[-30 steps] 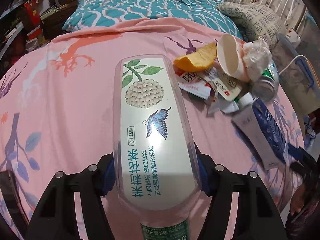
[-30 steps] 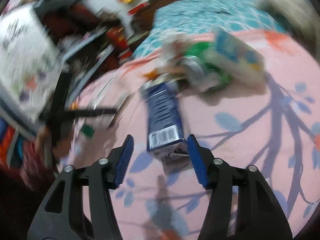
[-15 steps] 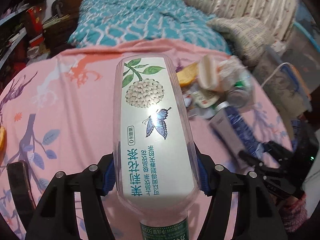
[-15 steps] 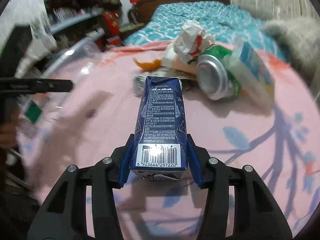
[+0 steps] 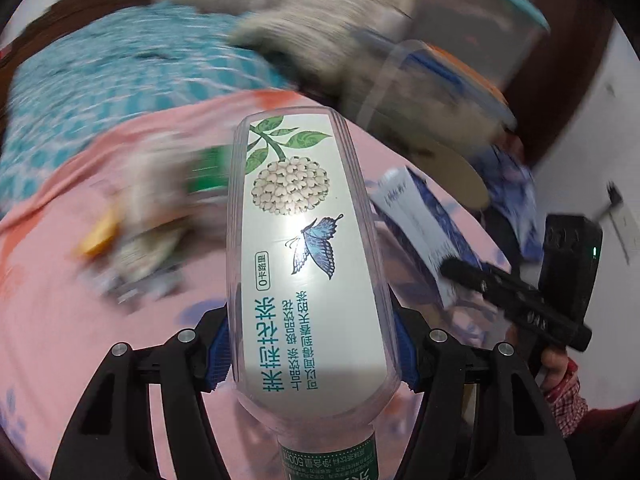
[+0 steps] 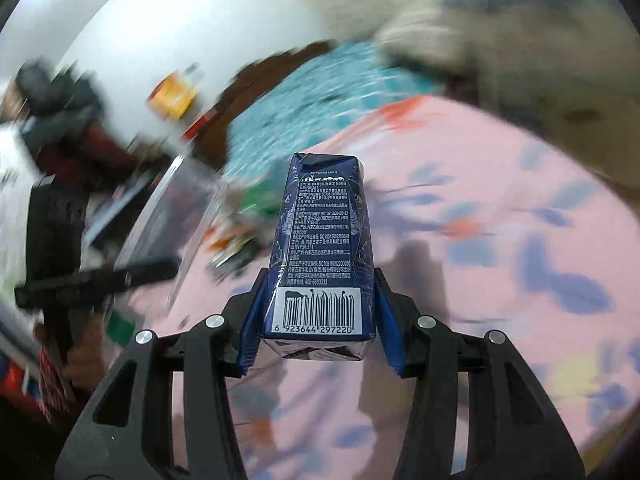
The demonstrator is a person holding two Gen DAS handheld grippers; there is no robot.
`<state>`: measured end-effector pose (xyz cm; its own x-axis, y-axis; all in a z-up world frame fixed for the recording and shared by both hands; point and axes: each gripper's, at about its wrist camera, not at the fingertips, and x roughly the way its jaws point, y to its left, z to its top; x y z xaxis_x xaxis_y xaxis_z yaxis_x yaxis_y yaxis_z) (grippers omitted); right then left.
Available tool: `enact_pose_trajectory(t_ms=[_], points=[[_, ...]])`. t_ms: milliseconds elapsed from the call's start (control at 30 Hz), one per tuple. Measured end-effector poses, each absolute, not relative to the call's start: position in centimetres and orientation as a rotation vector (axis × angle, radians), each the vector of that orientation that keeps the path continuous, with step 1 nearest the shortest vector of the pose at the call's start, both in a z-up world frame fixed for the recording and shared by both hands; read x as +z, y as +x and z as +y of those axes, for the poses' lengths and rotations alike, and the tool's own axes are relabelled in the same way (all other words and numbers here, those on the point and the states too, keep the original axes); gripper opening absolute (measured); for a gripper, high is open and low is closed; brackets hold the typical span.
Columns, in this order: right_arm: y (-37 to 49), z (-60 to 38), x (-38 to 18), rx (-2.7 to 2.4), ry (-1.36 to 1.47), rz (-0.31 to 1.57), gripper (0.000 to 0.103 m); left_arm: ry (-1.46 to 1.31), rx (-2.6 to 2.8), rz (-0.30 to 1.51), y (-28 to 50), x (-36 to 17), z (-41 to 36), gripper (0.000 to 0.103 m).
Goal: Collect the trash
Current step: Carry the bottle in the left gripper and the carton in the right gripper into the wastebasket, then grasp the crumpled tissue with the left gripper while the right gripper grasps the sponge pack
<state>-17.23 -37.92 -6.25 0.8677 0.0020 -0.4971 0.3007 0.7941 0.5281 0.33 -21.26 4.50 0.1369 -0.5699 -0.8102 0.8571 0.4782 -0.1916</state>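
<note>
Left gripper (image 5: pixel 310 354): jaws partway apart, blue pads clamped on a clear plastic bottle (image 5: pixel 304 248), centre frame, label up. Right gripper (image 6: pixel 314 330): jaws narrower, clamped on a dark blue drink carton (image 6: pixel 322 248), centre frame, barcode end nearest the lens.

Rest of the trash pile (image 5: pixel 148 216) lies blurred at left, on the pink bedspread (image 5: pixel 72 340). Clear bin (image 5: pixel 432 84), upper right of the left view, looks the likely drop point.

Judgement: carrying step. Keep both grips firm, hold the loads apart, and release only once squarely over the bin mouth. The bottle is long and could tip out.
</note>
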Motion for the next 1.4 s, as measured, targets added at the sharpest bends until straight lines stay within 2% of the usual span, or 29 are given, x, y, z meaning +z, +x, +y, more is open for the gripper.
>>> enact_pose_trajectory(t_ms=[333,600,733,767,800,833,1067,1400], points=[[-26.6,-49.9,-8.0,-0.544,0.856,0.348,0.051,0.580,-1.321,1.053,-4.8,1.2,-41.1,0.060],[-27.1,-57.1,-9.1,-0.628,0.959,0.330,0.052,0.683,-1.385,1.170,-6.6,-2.0,-55.2,0.061],[-26.3,-59.2,-9.9,-0.668,0.971,0.330,0.054,0.708,-1.350,1.211,-6.5,-3.8,-59.1,0.062],[-26.1,-59.4,-9.9,-0.670,0.971,0.328,0.059,0.714,-1.340,1.221,-6.4,-4.2,-59.6,0.064],[-26.0,-59.6,-9.9,-0.675,0.972,0.319,0.065,0.716,-1.327,1.223,-6.2,-4.5,-60.2,0.071],[-26.1,-59.7,-9.8,-0.689,0.968,0.307,0.066,0.715,-1.304,1.215,-6.0,-4.7,-60.8,0.080],[-26.1,-58.3,-8.6,-0.721,0.895,0.278,0.066,0.627,-1.294,1.149,-4.6,-2.0,-59.4,0.081],[-25.6,-51.9,-4.4,-0.707,0.723,0.167,0.066,0.507,-1.330,0.974,-3.8,2.4,-44.4,0.081]])
